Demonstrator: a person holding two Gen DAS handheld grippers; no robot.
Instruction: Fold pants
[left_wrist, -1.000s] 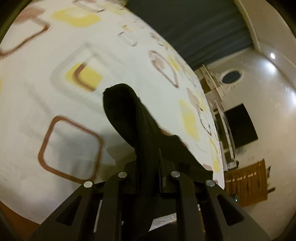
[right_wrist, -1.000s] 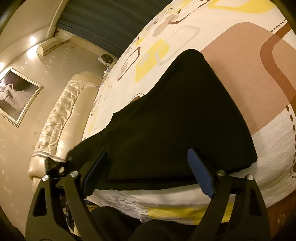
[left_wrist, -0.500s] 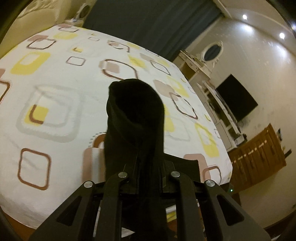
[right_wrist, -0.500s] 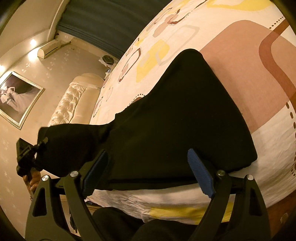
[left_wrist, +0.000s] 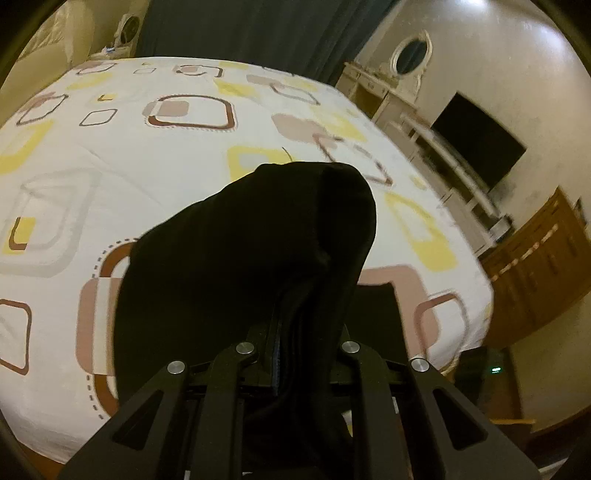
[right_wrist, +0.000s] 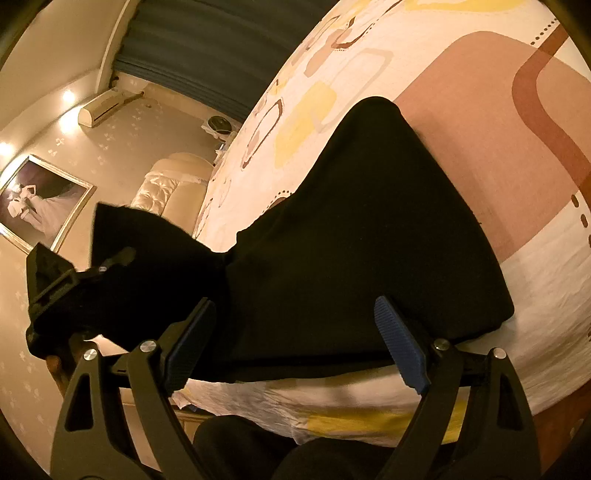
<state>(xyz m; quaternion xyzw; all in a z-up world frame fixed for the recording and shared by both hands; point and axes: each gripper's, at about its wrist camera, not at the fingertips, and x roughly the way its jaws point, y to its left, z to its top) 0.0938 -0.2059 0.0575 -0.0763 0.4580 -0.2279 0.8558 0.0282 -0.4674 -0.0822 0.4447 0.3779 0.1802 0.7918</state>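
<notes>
Since the earlier frames the left gripper (left_wrist: 295, 354) has swung across with the end of the pants (right_wrist: 362, 236), so that a lifted fold of black cloth now hangs over the part lying flat; the right gripper (right_wrist: 295, 343) has kept its place. The left jaws are nearly closed, pinching the cloth, which bunches up out of them and hides the fingertips. Holding that end high likely keeps it from dragging as it is carried over to meet the other end. The right jaws stand wide open with nothing between the blue pads (right_wrist: 400, 347); they hover just above the near edge of the bed (right_wrist: 535, 92), perhaps ready to pin or take the flat part. The rest of the pants lies spread on the patterned sheet close to that near edge, towards the corner on the right in the left wrist view. No containers are in view.
</notes>
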